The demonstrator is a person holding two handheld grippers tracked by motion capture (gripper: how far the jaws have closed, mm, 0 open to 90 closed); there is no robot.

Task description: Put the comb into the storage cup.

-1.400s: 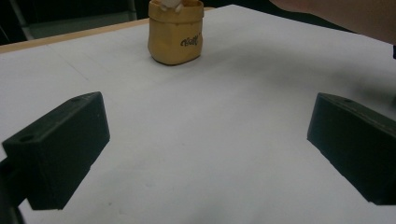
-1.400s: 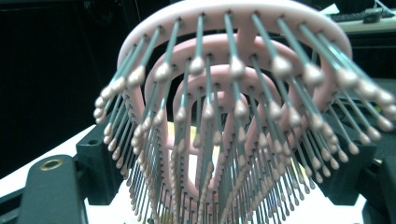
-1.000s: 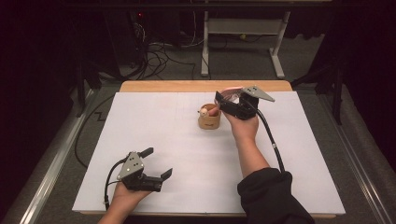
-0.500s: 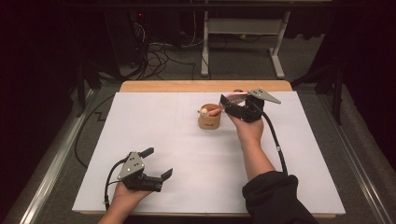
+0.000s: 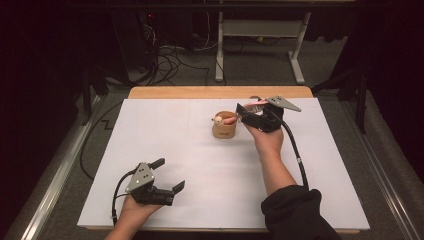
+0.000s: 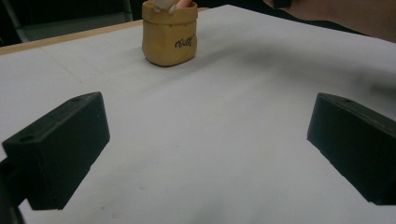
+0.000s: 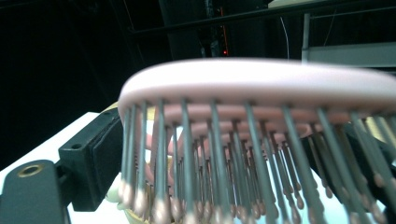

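A tan pouch-shaped cup (image 5: 224,131) stands on the white table cover (image 5: 165,135), past its middle. A pink hairbrush (image 5: 230,120) leans out of it to the right, handle end in the cup. My right gripper (image 5: 245,112) hovers just right of the cup. In the right gripper view the brush head (image 7: 261,79) lies bristles down between the jaws. The jaws have just been opening and stand open beside the bristles, not pressing them. My left gripper (image 5: 169,174) rests near the front left edge, open and empty, facing the cup (image 6: 169,39).
A wooden strip (image 5: 220,92) borders the far side of the table. Beyond it are cables and a white frame's legs (image 5: 260,55) on the floor. The right hand (image 6: 345,16) shows at the top of the left gripper view.
The right gripper has edged slightly to the right of the cup with the brush head still between its jaws. The left gripper has stayed put.
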